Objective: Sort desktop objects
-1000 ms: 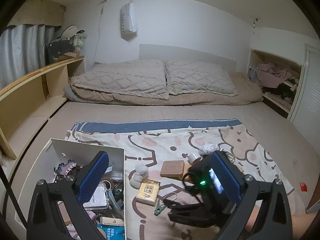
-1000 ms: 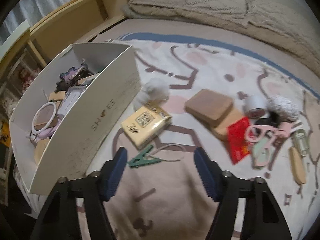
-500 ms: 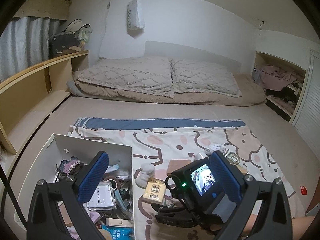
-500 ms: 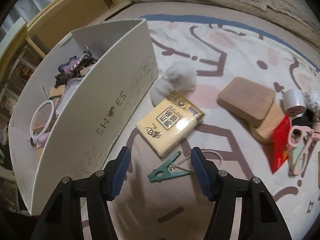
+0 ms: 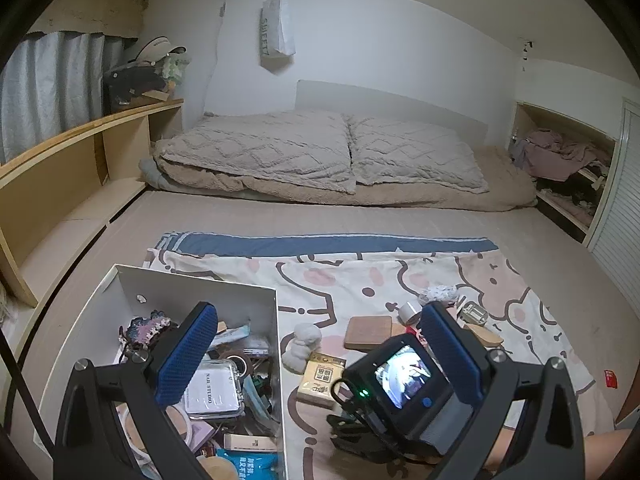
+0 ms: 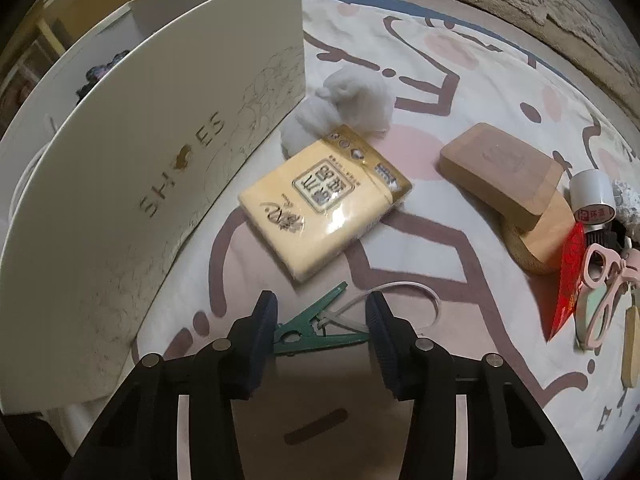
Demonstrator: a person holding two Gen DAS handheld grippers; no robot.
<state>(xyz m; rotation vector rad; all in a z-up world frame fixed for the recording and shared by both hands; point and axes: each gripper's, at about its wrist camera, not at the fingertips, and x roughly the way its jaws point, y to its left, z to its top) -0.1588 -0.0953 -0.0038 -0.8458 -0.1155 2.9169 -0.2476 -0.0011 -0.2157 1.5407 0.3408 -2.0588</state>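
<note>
A green clothes peg (image 6: 320,326) with a white cord loop (image 6: 404,292) lies on the patterned blanket (image 6: 460,64). My right gripper (image 6: 322,316) points down over it, one finger on each side of the peg. Its jaws are closing, and the pads do not visibly press on the peg. The left gripper (image 5: 318,354) hovers wide open with nothing between its fingers, one finger over the white shoebox (image 5: 200,286) and the other over the blanket. A yellow tissue pack (image 6: 324,204) and a white plush toy (image 6: 348,108) lie just beyond the peg.
The shoebox wall (image 6: 140,184) stands close on the left, and the box holds several small items. Right of the peg lie wooden blocks (image 6: 496,168), a tape roll (image 6: 592,196), a red packet (image 6: 568,280) and pink scissors (image 6: 608,288). Pillows (image 5: 320,152) lie at the far end of the bed.
The right gripper has come down close over the green peg and its fingers have drawn nearer together. The left gripper has barely shifted.
</note>
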